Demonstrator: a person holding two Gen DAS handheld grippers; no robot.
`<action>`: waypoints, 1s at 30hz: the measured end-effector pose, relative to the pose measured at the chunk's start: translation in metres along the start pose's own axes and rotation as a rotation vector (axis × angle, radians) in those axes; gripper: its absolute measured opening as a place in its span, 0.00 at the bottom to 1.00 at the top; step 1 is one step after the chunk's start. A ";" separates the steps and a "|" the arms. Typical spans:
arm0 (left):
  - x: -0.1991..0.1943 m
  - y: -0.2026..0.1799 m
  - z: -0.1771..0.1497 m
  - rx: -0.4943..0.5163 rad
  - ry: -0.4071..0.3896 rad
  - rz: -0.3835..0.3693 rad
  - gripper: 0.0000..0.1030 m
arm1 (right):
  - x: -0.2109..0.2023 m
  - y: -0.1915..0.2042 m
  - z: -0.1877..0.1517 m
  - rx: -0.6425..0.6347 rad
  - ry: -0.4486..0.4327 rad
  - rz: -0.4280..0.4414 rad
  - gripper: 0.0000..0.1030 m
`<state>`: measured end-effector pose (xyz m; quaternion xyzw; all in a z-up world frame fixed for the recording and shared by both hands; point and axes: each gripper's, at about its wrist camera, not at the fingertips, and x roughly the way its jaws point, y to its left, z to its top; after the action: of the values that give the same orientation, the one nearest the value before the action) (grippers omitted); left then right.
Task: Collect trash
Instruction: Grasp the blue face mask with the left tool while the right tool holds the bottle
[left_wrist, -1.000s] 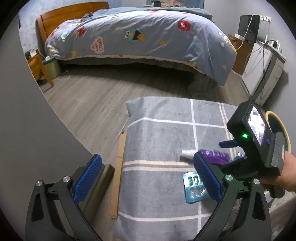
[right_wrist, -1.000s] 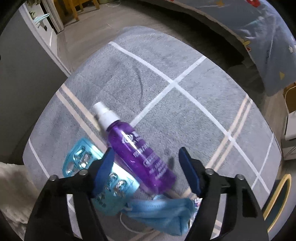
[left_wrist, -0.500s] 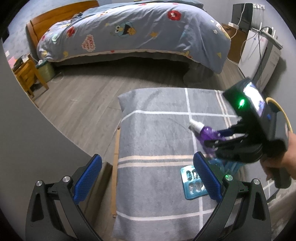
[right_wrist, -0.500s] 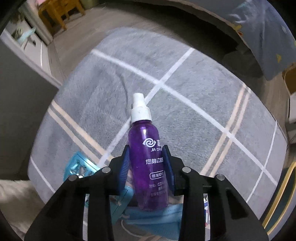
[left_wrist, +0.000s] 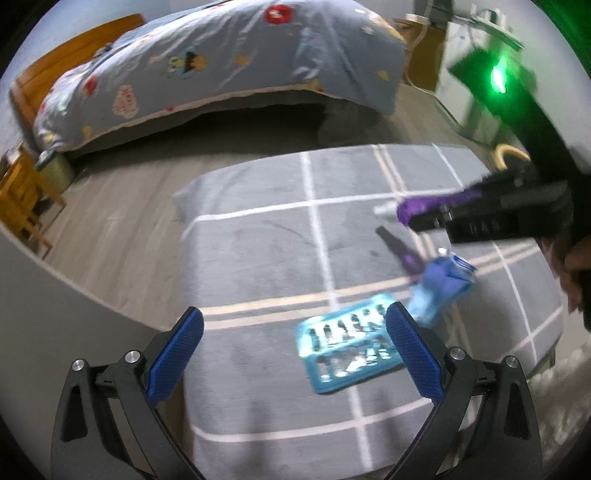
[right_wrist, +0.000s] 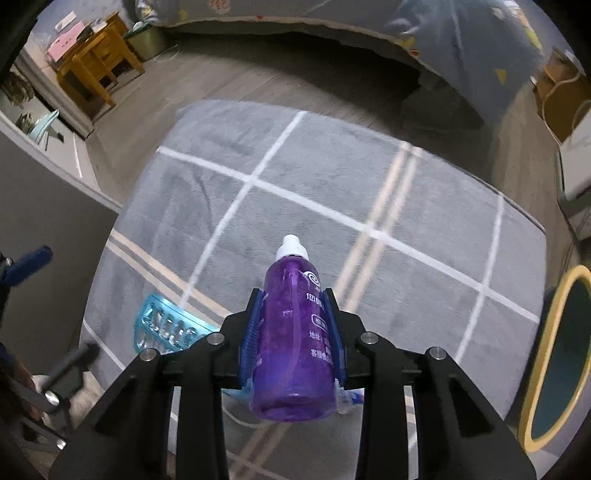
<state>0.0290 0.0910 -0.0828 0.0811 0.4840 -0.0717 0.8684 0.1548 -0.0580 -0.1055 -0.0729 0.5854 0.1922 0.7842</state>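
At lower centre of the right wrist view, the right gripper (right_wrist: 293, 328) clamps a translucent purple plastic spray bottle (right_wrist: 293, 339) with a white nozzle, its blue pads having just closed on its sides, lifted clear of the grey checked blanket (right_wrist: 325, 177). The left gripper (left_wrist: 295, 356) hangs open (nothing between its pads) above a turquoise blister pack (left_wrist: 347, 352) beside a crumpled blue face mask (left_wrist: 439, 288).

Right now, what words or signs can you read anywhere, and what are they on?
Purple bottle, held in the right gripper: a white swirl logo near its top; white Chinese lettering below it, too blurred to read.
Blue pill pack: no print that can be made out.
Bed cover: cartoon patches, any words too blurred to read.
Nothing else carries text.
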 end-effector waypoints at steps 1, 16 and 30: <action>0.002 -0.008 0.000 0.016 0.001 -0.012 0.95 | -0.004 -0.004 -0.002 0.012 -0.008 -0.003 0.31; 0.052 -0.096 -0.004 0.159 0.073 -0.137 0.76 | -0.030 -0.074 -0.018 0.140 -0.046 0.012 0.31; 0.057 -0.114 0.013 0.200 0.048 -0.157 0.18 | -0.042 -0.103 -0.024 0.162 -0.068 0.033 0.31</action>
<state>0.0466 -0.0256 -0.1325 0.1307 0.4998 -0.1855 0.8359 0.1629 -0.1695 -0.0843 0.0071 0.5730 0.1597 0.8038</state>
